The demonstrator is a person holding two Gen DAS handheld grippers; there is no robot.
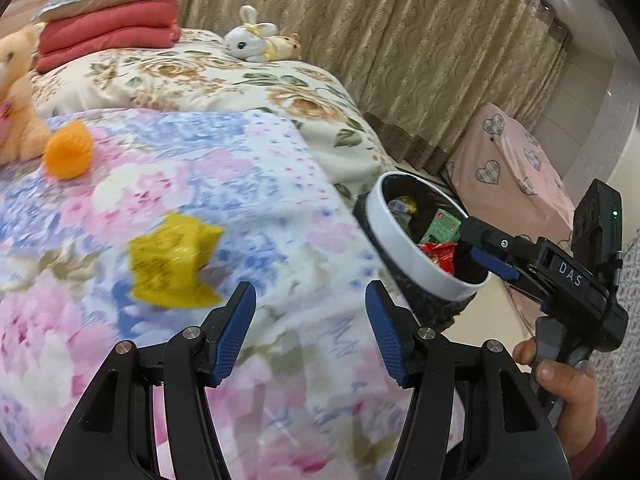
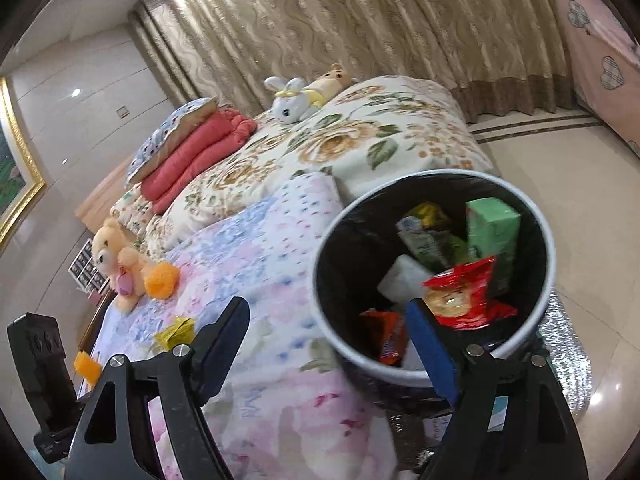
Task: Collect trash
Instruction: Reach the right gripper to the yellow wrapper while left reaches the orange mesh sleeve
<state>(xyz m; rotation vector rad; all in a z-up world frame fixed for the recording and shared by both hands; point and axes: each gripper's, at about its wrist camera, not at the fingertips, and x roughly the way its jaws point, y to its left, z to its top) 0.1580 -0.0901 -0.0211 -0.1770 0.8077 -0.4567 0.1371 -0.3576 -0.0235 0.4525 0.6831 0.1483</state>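
Over by the bed's near corner, the right gripper [image 2: 328,344] hangs above the white-rimmed trash bin [image 2: 550,240] with jaws spread wide and nothing between them; a red wrapper [image 2: 466,292] and green carton [image 2: 494,224] lie inside. Meanwhile the left gripper [image 1: 311,332] stands about half open and empty over the floral blanket [image 1: 224,184], with a crumpled yellow wrapper [image 1: 170,260] just beyond its fingertips.

A bed [image 2: 400,136] with floral covers lies ahead of the grippers. Beige patterned curtains [image 2: 360,20] hang beyond it. Glossy tiled floor [image 2: 580,200] spreads to the right.
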